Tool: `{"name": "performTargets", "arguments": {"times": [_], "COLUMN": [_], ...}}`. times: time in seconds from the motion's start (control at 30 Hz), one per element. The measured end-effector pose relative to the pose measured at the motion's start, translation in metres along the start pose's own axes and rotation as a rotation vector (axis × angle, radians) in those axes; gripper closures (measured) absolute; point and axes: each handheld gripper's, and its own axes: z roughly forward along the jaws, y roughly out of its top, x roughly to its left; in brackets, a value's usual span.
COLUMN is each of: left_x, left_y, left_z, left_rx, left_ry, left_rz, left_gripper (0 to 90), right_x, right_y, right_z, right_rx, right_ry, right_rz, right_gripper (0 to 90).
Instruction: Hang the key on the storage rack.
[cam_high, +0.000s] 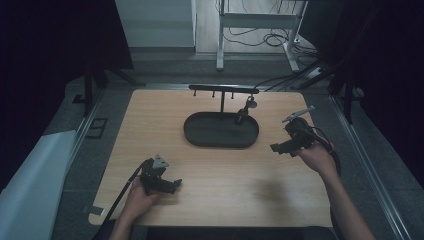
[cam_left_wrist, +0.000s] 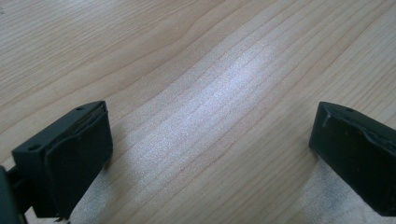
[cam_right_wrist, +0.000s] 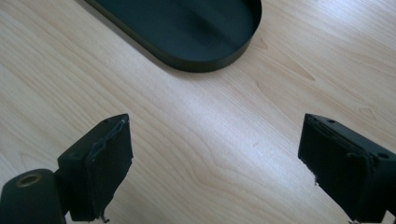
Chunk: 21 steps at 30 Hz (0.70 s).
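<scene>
A black oval tray (cam_high: 200, 137) lies at the middle of the wooden table (cam_high: 225, 185). A thin black T-shaped stand (cam_high: 223, 90) with small hooks rises from the tray's far side. A small dark item (cam_high: 243, 115) dangles from the bar's right end down to the tray; I cannot tell what it is. My left gripper (cam_high: 171, 185) rests low near the front left of the table, open (cam_left_wrist: 210, 154) over bare wood. My right gripper (cam_high: 280, 148) hovers just right of the tray, open (cam_right_wrist: 215, 163) and holding nothing. The tray's rounded end (cam_right_wrist: 205, 63) lies ahead of it.
A white sheet (cam_high: 30, 185) lies on the floor to the left of the table. Cables (cam_high: 260, 37) and a metal desk frame (cam_high: 220, 45) stand beyond the far edge. Dark stands and legs (cam_high: 345, 90) flank the table's back corners.
</scene>
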Motion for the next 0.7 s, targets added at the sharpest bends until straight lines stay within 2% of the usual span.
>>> {"name": "performTargets", "arguments": {"times": [0.3, 0.7], "left_x": [0.0, -0.001], "left_y": [0.0, 0.0], "left_z": [0.0, 0.0], "left_rx": [-0.002, -0.002], "left_ry": [0.0, 0.002], "left_rz": [-0.001, -0.007], "left_gripper": [0.0, 0.0], "right_x": [0.001, 0.001], "right_y": [-0.02, -0.05], "right_z": [-0.011, -0.013], "right_rx": [-0.018, -0.049], "right_ry": [-0.009, -0.01], "right_rz": [0.005, 0.033], "right_gripper": [10.3, 10.2]}}
